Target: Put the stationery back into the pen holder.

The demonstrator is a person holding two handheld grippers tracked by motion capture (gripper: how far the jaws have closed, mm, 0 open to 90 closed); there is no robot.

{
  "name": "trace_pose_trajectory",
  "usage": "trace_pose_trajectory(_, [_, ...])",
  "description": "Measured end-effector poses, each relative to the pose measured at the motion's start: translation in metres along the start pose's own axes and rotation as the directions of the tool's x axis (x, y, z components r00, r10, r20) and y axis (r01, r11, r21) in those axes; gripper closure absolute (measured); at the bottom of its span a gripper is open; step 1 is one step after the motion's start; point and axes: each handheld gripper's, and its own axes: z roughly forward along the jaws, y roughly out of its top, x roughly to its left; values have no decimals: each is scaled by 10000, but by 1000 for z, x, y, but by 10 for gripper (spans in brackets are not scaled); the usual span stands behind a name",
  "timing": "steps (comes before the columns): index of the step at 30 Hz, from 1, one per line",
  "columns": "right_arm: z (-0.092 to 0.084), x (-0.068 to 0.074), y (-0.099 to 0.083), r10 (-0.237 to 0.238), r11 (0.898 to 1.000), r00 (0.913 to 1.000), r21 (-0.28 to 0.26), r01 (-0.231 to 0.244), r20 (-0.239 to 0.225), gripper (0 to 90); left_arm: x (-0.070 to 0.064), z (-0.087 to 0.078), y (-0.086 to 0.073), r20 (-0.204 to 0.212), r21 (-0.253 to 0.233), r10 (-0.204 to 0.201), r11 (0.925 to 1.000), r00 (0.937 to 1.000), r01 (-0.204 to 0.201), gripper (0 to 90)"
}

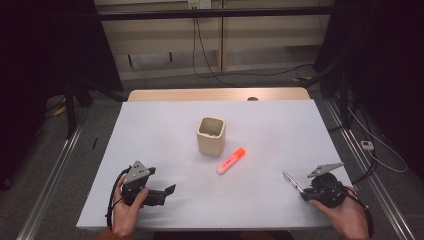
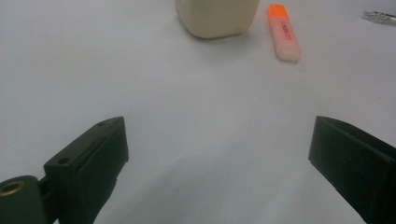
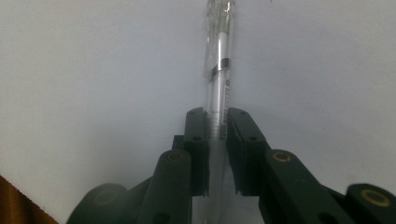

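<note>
Clear plastic pen [image 3: 218, 84] pinched between right gripper [image 3: 217, 122] jaws; in high view it's probably a thin sliver. Left gripper [image 2: 219, 140] wide open, empty.

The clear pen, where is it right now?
The clear pen is clamped between the right gripper's jaws at the table's near right in the high view, right of the orange highlighter and beige cup.

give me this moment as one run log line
right gripper: shut on clear pen | left gripper: open, holding nothing | orange highlighter: lying beside cream cup | table: white
</note>
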Motion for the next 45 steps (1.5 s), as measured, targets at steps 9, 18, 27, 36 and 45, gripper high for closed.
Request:
trace_pose_trajectory(9, [-1, -5, -1, 116, 9998, 9995, -144, -121, -311, 803, 0, 0, -1, 16, -59, -41, 10000, 10000, 41, 47])
trace_pose_trajectory(18, [-6, -7, 3, 48, 9971, 9979, -757, -96, -640, 803, 0, -2, -2, -16, -46, -124, 9999, 9999, 124, 47])
trace_pose_trajectory(27, [-12, -5, 11, -339, 9868, 9961, -1604, 205, -813, 804, 0, -3, -2, -73, -21, -112, 9999, 9999, 112, 47])
trace_pose_trajectory(36, [-9, 9, 25, -1213, 9798, 9842, -1747, 978, -1293, 803, -1, -3, -2, -63, -71, -49, 10000, 10000, 49, 47])
trace_pose_trajectory(45, [-5, 15, 36, -1638, 9719, 9708, -1974, 1283, -1751, 803, -12, -5, 6, -20, 69, 763, 9971, 9971, -763, 48])
